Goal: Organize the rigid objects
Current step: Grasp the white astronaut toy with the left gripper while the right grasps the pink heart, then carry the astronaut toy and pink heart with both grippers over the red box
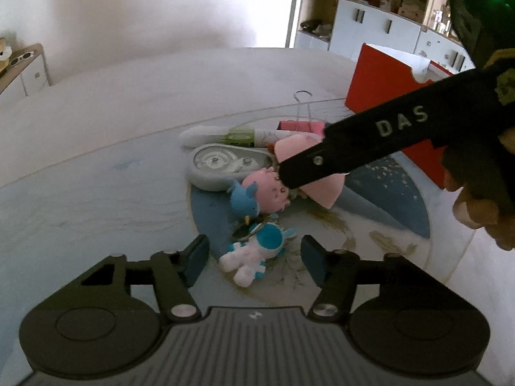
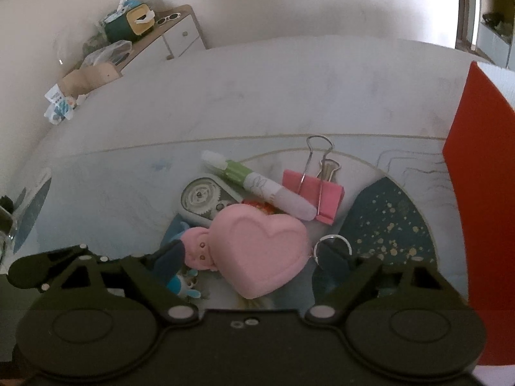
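Note:
A pile of small objects lies on the table mat: a pink heart-shaped box (image 2: 260, 251), a grey correction tape dispenser (image 2: 201, 199), a white and green pen (image 2: 254, 186), a pink binder clip (image 2: 313, 194), a pink figure (image 1: 267, 189), a blue bird figure (image 1: 244, 199) and a white and blue astronaut keychain (image 1: 254, 254). My right gripper (image 2: 251, 257) is open with its fingers on either side of the heart box (image 1: 309, 173). My left gripper (image 1: 254, 257) is open just above the astronaut keychain.
A red box (image 1: 386, 77) stands at the right of the pile, also in the right wrist view (image 2: 482, 167). A metal ring (image 2: 333, 246) lies by the heart box. The mat has a dark blue patch (image 2: 386, 225). Cabinets stand beyond the table.

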`<state>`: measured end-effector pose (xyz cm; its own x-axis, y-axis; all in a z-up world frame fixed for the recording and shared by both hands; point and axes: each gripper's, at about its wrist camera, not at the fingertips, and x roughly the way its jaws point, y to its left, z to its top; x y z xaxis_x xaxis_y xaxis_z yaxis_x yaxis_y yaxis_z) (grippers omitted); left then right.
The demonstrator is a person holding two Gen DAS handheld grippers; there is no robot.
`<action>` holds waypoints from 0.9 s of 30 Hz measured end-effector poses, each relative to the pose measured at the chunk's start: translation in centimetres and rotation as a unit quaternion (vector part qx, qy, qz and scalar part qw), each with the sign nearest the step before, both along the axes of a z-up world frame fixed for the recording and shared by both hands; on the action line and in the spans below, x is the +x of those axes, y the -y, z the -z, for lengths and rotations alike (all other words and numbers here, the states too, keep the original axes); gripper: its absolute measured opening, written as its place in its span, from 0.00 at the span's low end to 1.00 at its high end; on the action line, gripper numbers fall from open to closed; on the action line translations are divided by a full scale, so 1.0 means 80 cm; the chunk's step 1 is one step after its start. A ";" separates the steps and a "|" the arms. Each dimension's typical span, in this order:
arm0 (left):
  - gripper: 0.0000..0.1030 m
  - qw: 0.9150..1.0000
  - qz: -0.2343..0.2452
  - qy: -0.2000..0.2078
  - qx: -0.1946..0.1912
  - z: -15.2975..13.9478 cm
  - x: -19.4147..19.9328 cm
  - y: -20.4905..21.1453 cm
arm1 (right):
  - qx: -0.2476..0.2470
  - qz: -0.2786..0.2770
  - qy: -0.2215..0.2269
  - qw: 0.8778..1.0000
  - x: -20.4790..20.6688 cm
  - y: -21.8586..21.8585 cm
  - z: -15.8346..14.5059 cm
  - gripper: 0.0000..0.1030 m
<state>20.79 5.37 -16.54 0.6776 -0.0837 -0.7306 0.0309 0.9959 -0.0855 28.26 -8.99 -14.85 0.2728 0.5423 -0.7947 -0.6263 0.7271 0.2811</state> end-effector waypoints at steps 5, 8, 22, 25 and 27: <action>0.44 1.000 0.002 0.001 0.013 -0.001 0.000 0.004 | 0.003 0.003 -0.008 1.000 0.002 -0.003 0.004 0.83; 0.41 1.000 0.002 0.003 0.014 0.000 -0.004 0.002 | 0.001 0.004 -0.007 1.000 0.002 -0.003 0.005 0.82; 0.39 1.000 -0.008 -0.001 -0.001 -0.001 -0.002 0.004 | 0.016 0.012 0.004 1.000 -0.013 0.011 -0.007 0.71; 0.39 1.000 -0.013 -0.005 -0.010 -0.002 -0.008 0.002 | 0.021 0.021 0.003 1.000 -0.018 0.020 -0.016 0.71; 0.39 1.000 -0.016 -0.011 -0.019 -0.004 -0.007 -0.001 | 0.028 0.030 0.002 0.999 -0.021 0.029 -0.024 0.71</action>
